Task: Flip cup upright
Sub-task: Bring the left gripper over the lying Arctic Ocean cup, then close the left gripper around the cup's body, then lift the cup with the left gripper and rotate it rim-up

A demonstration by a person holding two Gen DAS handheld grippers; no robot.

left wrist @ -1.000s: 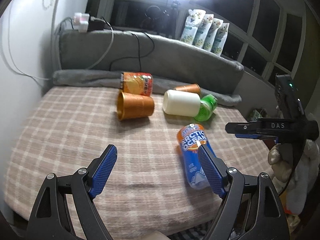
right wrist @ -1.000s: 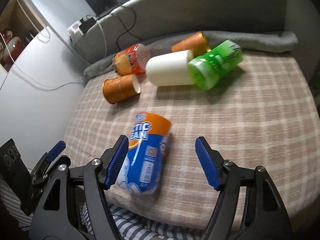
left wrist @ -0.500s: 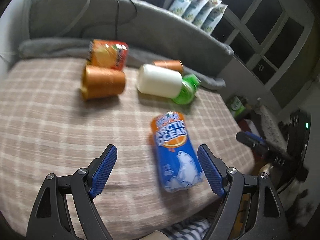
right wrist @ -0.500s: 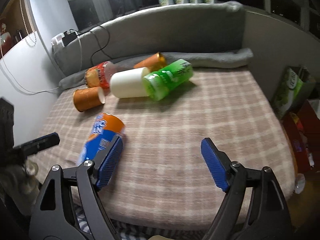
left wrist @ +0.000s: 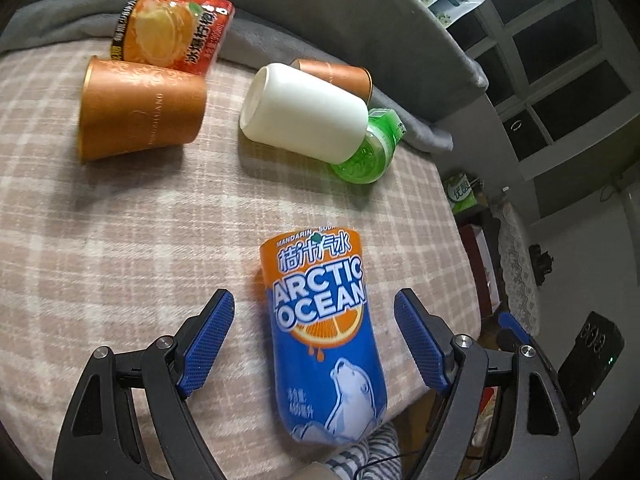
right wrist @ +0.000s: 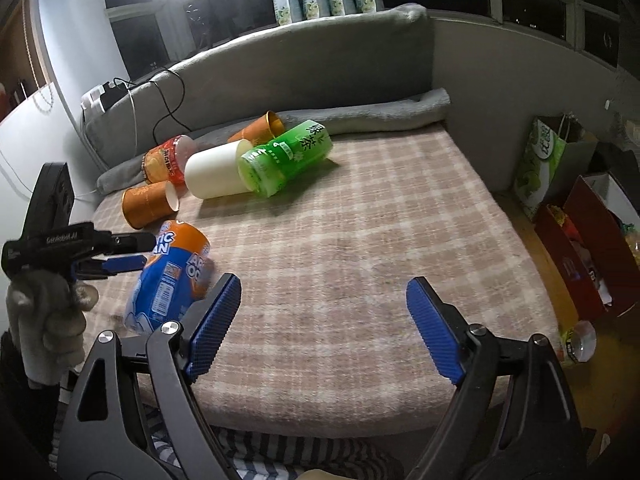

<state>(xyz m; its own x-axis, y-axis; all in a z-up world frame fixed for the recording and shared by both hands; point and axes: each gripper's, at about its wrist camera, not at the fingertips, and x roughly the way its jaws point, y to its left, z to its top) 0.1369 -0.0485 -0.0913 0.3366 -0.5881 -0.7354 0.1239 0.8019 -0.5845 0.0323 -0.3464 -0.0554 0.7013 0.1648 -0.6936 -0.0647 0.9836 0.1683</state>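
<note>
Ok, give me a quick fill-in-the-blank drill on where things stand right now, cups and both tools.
1. The Arctic Ocean cup lies on its ____ on the checked blanket.
2. That cup sits between the fingers of the ____ tool, which is open.
3. The white cup partly hides a ____ cup behind it.
4. The right tool is open and holds ____.

Missing words: side; left; green; nothing
</note>
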